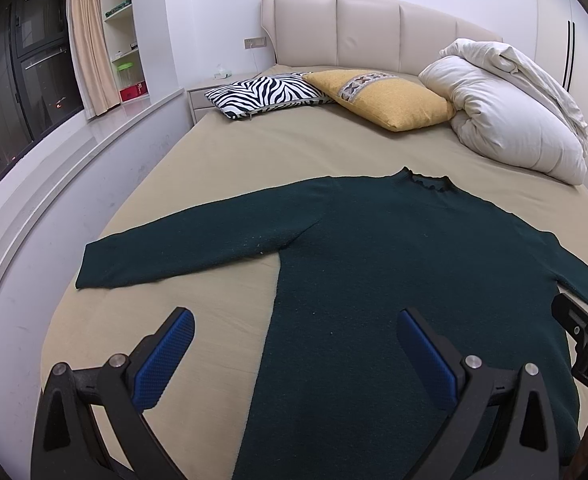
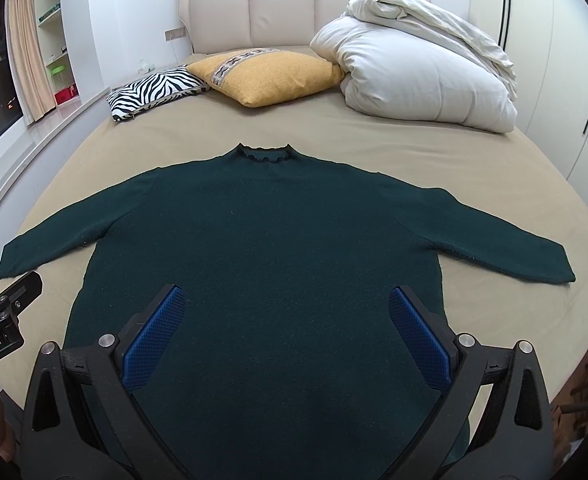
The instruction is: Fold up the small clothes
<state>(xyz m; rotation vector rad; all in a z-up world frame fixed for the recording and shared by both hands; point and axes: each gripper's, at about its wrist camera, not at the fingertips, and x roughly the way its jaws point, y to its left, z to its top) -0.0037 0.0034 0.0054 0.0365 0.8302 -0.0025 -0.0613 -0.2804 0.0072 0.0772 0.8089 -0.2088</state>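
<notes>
A dark green sweater [image 1: 393, 260] [image 2: 278, 240] lies flat on the beige bed sheet [image 1: 222, 160] [image 2: 373, 136], collar toward the headboard, both sleeves spread out to the sides. My left gripper [image 1: 295, 316] hovers open over the sweater's lower left edge, holding nothing. Over the lower middle of the sweater my right gripper [image 2: 282, 294] is open and empty too. Part of the right gripper shows at the right edge of the left wrist view, and the left gripper at the left edge of the right wrist view.
At the head of the bed lie a zebra-striped pillow [image 1: 266, 94] [image 2: 154, 90], a yellow pillow [image 1: 385, 100] [image 2: 270, 74] and a bundled white duvet [image 1: 509, 116] [image 2: 421, 68]. A window ledge [image 1: 54, 184] runs along the left, a wardrobe [image 2: 553, 80] on the right.
</notes>
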